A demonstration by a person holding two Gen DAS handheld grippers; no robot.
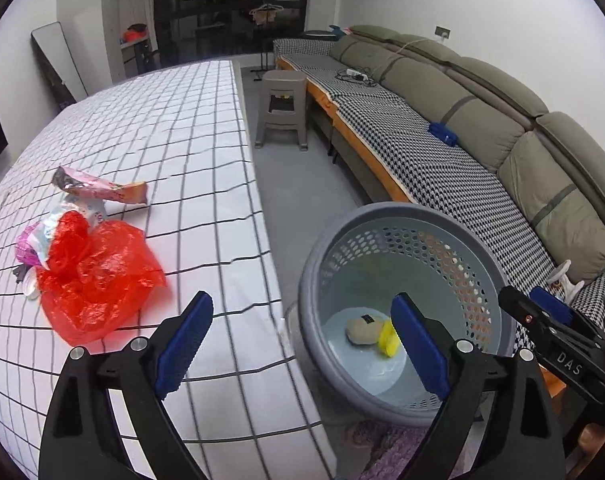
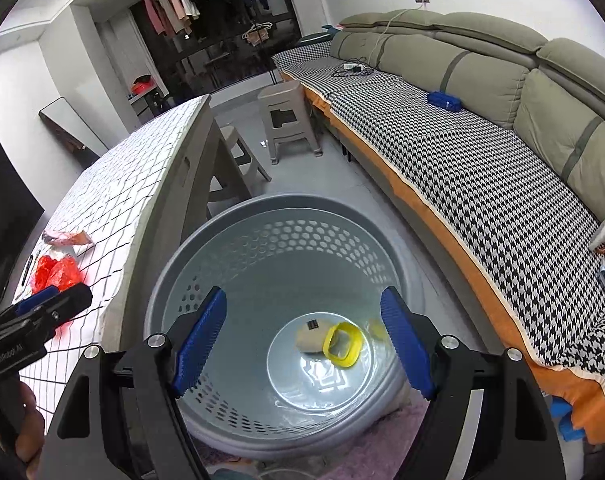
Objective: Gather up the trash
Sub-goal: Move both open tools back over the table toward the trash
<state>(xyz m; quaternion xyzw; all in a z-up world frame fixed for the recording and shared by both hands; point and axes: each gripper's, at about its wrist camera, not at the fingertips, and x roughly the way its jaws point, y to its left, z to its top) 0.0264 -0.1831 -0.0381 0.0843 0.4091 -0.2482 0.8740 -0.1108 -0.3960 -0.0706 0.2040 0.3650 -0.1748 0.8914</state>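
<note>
below the right hand-held gripper (image 2: 302,340), whose jaws stand apart with nothing between them, the grey basket (image 2: 262,212) sits on the floor, already holding a beige lump (image 2: 308,340) and a yellow ring-shaped piece (image 2: 342,345). left of it, the left hand-held gripper (image 1: 298,340) is likewise released and empty, its jaws spanning the tabletop (image 1: 162,120) edge and the basket rim. ahead and to the left of that gripper lies the remaining trash: a red plastic bag (image 1: 98,276), a pink wrapper (image 1: 102,188) beyond it, and crumpled packets (image 1: 36,242) partly under the bag. my guess at the risk: the bag is thin and slippery, so a shallow pinch could slip off, or drag the packets beneath it off the tabletop's edge.
</note>
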